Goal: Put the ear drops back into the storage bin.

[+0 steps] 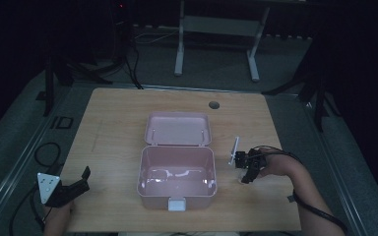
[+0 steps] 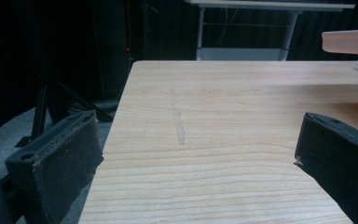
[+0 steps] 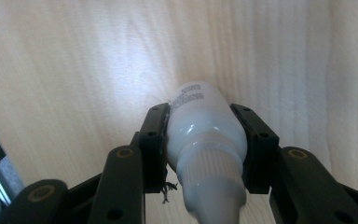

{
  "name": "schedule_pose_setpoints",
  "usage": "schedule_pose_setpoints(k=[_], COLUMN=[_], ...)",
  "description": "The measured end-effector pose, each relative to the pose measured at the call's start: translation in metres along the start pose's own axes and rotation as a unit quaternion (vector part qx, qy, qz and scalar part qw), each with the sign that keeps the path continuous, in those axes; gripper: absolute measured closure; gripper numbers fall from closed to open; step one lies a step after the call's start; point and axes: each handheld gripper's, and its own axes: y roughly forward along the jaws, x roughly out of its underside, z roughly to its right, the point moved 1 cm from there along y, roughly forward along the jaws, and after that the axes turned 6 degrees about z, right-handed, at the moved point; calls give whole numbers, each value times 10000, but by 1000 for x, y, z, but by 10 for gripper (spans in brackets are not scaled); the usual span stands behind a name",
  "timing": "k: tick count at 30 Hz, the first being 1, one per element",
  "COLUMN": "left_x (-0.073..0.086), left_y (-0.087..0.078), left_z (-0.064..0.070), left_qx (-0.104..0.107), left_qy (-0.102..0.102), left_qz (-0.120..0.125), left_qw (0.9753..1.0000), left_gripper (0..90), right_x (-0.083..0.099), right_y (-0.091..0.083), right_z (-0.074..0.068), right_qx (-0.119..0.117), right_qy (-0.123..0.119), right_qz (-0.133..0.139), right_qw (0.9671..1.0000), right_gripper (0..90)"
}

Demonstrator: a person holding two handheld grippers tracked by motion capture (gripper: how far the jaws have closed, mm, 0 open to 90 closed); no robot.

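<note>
We've got the right gripper clamped on the small white bottle, long axis running along the jaws, open pink box just to its left; left gripper gapes empty.

From my seat, the open box sits on the table between my two grippers, its lid lying flat behind it. My left gripper rests near the table's near left corner, well apart from the box. My right gripper sits just right of the box, a small bottle between its jaws, over the tabletop.
</note>
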Motion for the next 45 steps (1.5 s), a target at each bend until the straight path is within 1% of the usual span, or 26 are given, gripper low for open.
schedule_pose_setpoints(k=[1, 2, 3, 4, 5, 6, 7, 9, 10, 13, 14, 15, 19, 20, 22, 23, 25, 26, 29, 33, 36, 37, 39, 40, 43, 45], left_x=[0, 0, 0, 0, 0, 0, 0, 0, 0, 0, 0, 0, 0, 0, 0, 0, 0, 0, 0, 0, 0, 0, 0, 0, 0, 0], left_y=[0, 0, 0, 0, 0, 0, 0, 0, 0, 0, 0, 0, 0, 0, 0, 0, 0, 0, 0, 0, 0, 0, 0, 0, 0, 0], left_z=[0, 0, 0, 0, 0, 0, 0, 0, 0, 0, 0, 0, 0, 0, 0, 0, 0, 0, 0, 0, 0, 0, 0, 0, 0, 0], left_qx=[0, 0, -2, -3, -3, -3, -1, -3, -3, 0, 0, -7, -14, -13, -14, -12, -10, -10, -9, -9, -10, -10, -6, -7, -8, -9], left_qy=[0, 0, -2, -2, -1, -1, -5, -8, -8, 0, 0, -8, -16, -16, -21, -18, -18, -18, -15, -14, -18, -16, -17, -19, -23, -18], left_qz=[0, 0, 1, 2, 0, 0, 2, 2, -1, -9, -9, -7, -4, -7, -6, -6, -5, -3, -1, -2, 0, 1, 3, 2, 1, 1], left_qw=[10000, 10000, 10000, 10000, 10000, 10000, 10000, 10000, 10000, 10000, 10000, 10000, 10000, 10000, 10000, 10000, 10000, 10000, 10000, 10000, 10000, 10000, 10000, 10000, 10000, 10000], left_gripper=[5, 5, 5, 5, 5, 5, 5, 5, 5, 5, 4, 5, 4, 5, 5, 5, 4, 5, 5, 5, 5, 5, 5, 5, 5, 5], right_x=[0, 0, 1, 1, 1, 1, 1, 1, 0, -3, -3, -5, -7, -8, -9, -10, -12, -13, -15, -18, -20, -21, -22, -24, -25, -28], right_y=[0, 0, 1, 1, 1, 1, 1, 0, -1, -3, -3, -5, -7, -8, -10, -11, -15, -17, -23, -31, -35, -41, -42, -48, -52, -59], right_z=[-1, -1, -6, -7, -9, -9, -11, -18, -20, -28, -28, -32, -37, -39, -41, -41, -41, -42, -42, -44, -45, -47, -47, -49, -49, -49], right_qx=[30, 30, 68, 95, 66, 66, 65, 95, 158, 214, 214, 203, 118, 94, 36, 77, 93, 138, 166, 181, 177, 165, 155, 159, 181, 217], right_qy=[-70, -70, -279, -345, -400, -400, -550, -735, -832, -988, -988, -1090, -1228, -1246, -1201, -1222, -1188, -1191, -1193, -1166, -1194, -1199, -1215, -1212, -1233, -1215], right_qz=[5, 5, -32, -31, -48, -48, -73, -129, -130, -132, -132, -81, -107, -135, -211, -264, -313, -315, -283, -297, -314, -322, -317, -300, -295, -322], right_qw=[10000, 10000, 9996, 9994, 9992, 9992, 9984, 9972, 9963, 9948, 9948, 9938, 9923, 9921, 9925, 9921, 9924, 9923, 9923, 9926, 9922, 9921, 9920, 9920, 9918, 9918], right_gripper=[594, 594, 594, 594, 594, 594, 594, 594, 594, 594, 594, 594, 595, 594, 595, 595, 595, 595, 595, 594, 595, 595, 594, 595, 595, 594])
